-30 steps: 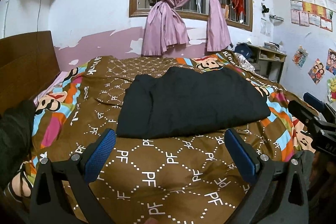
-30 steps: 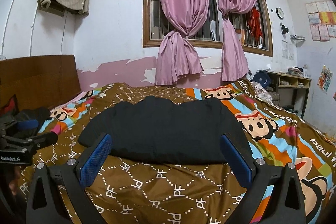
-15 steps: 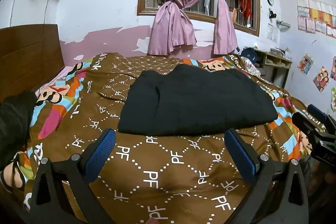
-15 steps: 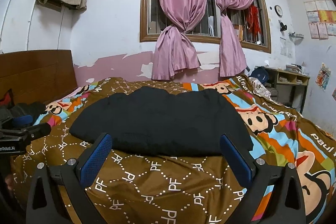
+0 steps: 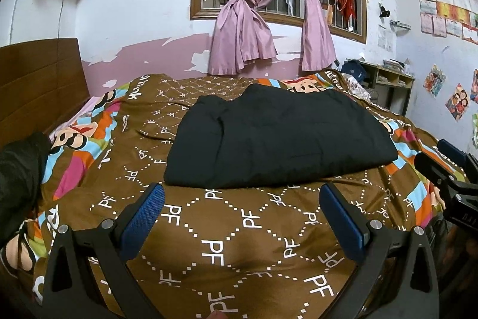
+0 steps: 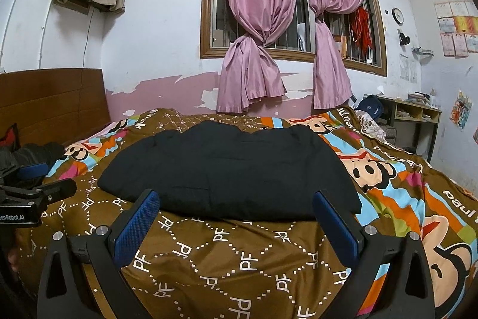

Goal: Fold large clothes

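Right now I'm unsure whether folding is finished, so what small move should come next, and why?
Probably bring both claws forward and down to the near edge of the black garment. It lies on the bedspread as a wide slab, seemingly already folded, and could take another fold. The left claw and right claw are both open, empty, short of that edge.

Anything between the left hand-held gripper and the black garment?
No objects. In the left wrist view only brown PF-print bedspread separates the open left hand-held gripper from the black garment.
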`<state>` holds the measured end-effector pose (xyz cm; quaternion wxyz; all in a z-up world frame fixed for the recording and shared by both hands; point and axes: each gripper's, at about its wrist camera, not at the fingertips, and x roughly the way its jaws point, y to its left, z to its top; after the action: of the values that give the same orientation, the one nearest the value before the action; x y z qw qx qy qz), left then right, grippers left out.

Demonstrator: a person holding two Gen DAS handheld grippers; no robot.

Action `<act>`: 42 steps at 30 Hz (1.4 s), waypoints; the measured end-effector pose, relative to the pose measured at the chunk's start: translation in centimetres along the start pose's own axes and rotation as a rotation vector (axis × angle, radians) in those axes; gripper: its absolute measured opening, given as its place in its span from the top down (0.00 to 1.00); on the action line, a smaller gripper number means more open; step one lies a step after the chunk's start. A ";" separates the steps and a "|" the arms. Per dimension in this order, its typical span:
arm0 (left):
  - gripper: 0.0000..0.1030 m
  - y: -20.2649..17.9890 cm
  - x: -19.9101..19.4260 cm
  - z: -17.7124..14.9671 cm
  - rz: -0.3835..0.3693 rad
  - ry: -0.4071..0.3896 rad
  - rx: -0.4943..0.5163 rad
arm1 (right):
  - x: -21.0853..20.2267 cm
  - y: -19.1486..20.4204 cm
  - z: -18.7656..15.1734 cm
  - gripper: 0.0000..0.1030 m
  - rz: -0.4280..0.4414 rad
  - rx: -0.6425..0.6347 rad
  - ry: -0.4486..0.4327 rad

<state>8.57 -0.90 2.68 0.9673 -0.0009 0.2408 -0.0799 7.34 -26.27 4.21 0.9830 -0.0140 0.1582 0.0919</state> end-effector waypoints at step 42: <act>0.02 -0.8 0.2 -0.4 -0.012 0.005 0.013 | 0.1 0.0 -0.1 0.00 0.003 -0.004 0.003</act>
<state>8.49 -1.74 2.27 0.9661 0.0040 0.2427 -0.0874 7.38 -26.30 4.07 0.9826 -0.0159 0.1596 0.0935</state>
